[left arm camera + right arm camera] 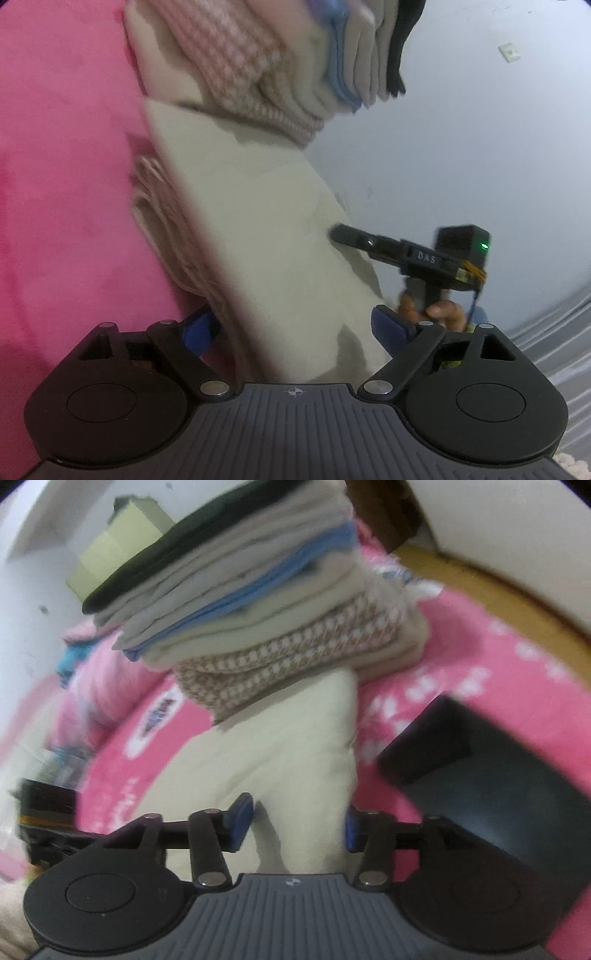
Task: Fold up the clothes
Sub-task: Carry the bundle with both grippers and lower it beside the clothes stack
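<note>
A folded cream garment (pixel 258 229) lies on the pink bed cover (pixel 62 155), its far end tucked against a stack of folded clothes (pixel 266 62). My left gripper (pixel 295 328) has its blue pads on either side of the garment's near end, wide apart and gripping the thick fold. My right gripper (pixel 340 234) touches the garment's right edge in the left wrist view. In the right wrist view the right gripper (pixel 295 823) straddles the cream garment (pixel 280 746), its pads set wide with cloth between them. The stack (pixel 251 602) stands just beyond.
A black folded item (pixel 491 786) lies on the pink cover (pixel 480 664) to the right of the garment. A yellowish box (pixel 114 550) stands behind the stack. A white wall (pixel 480 147) is at the right in the left wrist view.
</note>
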`<state>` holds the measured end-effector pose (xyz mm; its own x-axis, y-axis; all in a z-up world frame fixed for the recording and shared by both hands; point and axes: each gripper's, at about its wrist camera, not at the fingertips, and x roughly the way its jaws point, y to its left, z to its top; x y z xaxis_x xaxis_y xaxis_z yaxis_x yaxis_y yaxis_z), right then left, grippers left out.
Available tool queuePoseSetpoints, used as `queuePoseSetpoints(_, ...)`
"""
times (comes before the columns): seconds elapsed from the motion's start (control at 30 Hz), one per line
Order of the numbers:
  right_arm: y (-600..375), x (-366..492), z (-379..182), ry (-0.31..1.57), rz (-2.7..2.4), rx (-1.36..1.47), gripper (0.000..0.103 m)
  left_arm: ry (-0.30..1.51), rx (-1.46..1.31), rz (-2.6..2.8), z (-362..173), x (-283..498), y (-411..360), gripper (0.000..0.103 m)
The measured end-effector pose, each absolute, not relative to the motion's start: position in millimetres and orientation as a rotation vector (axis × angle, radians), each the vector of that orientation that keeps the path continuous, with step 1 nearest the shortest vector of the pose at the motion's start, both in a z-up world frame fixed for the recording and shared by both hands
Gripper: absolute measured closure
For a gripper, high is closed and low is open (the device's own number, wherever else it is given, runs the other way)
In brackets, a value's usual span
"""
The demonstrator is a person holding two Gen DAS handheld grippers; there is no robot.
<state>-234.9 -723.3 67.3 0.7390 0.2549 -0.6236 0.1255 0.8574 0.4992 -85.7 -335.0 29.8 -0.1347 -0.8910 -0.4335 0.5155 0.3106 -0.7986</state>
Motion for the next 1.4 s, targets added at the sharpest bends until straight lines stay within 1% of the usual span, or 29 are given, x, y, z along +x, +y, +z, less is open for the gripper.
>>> queuePoseSetpoints(0.1, -717, -257, 92, 0.708, -0.026, 0.453, 0.051, 1.119, -0.411, -1.246, 38, -88, -311, 0.014)
queuePoseSetpoints(0.17, -708, -277, 109, 0.634, -0.089, 0.426, 0.051, 1.088, -0.393, -1.223, 44, -90, -296, 0.014)
queuePoseSetpoints(0.3, -663, -323, 138, 0.488, -0.131, 0.397, 0.055, 1.108, -0.419, -1.172, 42, -93, -274, 0.018)
queuePoseSetpoints(0.4, -616, -349, 137, 0.434, -0.107, 0.386, 0.057, 1.16, -0.494, -1.181, 36, -97, -263, 0.02)
queuePoseSetpoints(0.43, -606, -355, 130, 0.42, -0.093, 0.429, 0.058, 1.17, -0.515, -1.185, 36, -101, -261, 0.021)
queuePoseSetpoints(0.5, -585, -368, 118, 0.392, -0.065, 0.515, 0.065, 1.191, -0.556, -1.191, 35, -109, -258, 0.021)
queuePoseSetpoints(0.53, -575, -373, 112, 0.378, -0.056, 0.549, 0.074, 1.18, -0.559, -1.193, 37, -112, -258, 0.021)
queuePoseSetpoints(0.6, -554, -369, 107, 0.365, -0.105, 0.484, 0.079, 1.158, -0.512, -1.188, 44, -117, -263, 0.022)
queuePoseSetpoints(0.63, -547, -366, 106, 0.366, -0.114, 0.459, 0.084, 1.147, -0.485, -1.185, 47, -120, -267, 0.023)
queuePoseSetpoints(0.67, -539, -362, 103, 0.372, -0.127, 0.417, 0.085, 1.127, -0.415, -1.174, 50, -121, -286, 0.023)
queuePoseSetpoints(0.77, -517, -343, 79, 0.45, -0.159, 0.205, 0.085, 1.066, -0.197, -1.117, 51, -138, -298, 0.023)
queuePoseSetpoints(0.8, -518, -333, 61, 0.524, -0.159, 0.184, 0.085, 1.061, -0.153, -1.11, 49, -142, -300, 0.025)
queuePoseSetpoints(0.87, -527, -333, 42, 0.516, -0.128, 0.223, 0.086, 1.024, -0.087, -1.101, 48, -150, -301, 0.025)
queuePoseSetpoints(0.97, -539, -338, 64, 0.554, -0.148, 0.24, 0.086, 0.965, -0.079, -1.095, 61, -152, -285, 0.027)
queuePoseSetpoints(1.07, -539, -358, 92, 0.479, -0.169, 0.199, 0.086, 0.795, -0.031, -1.083, 87, -163, -270, 0.027)
queuePoseSetpoints(1.1, -542, -355, 92, 0.487, -0.173, 0.191, 0.086, 0.739, -0.013, -1.092, 94, -168, -270, 0.027)
queuePoseSetpoints(1.13, -545, -351, 92, 0.495, -0.176, 0.183, 0.086, 0.684, 0.006, -1.101, 102, -173, -271, 0.027)
queuePoseSetpoints(1.2, -550, -343, 92, 0.51, -0.182, 0.166, 0.086, 0.602, 0.062, -1.127, 107, -182, -300, 0.027)
queuePoseSetpoints(1.3, -559, -331, 92, 0.533, -0.192, 0.142, 0.086, 0.568, 0.148, -1.166, 98, -193, -341, 0.027)
queuePoseSetpoints(1.4, -567, -319, 92, 0.556, -0.202, 0.118, 0.086, 0.608, 0.21, -1.17, 72, -204, -349, 0.028)
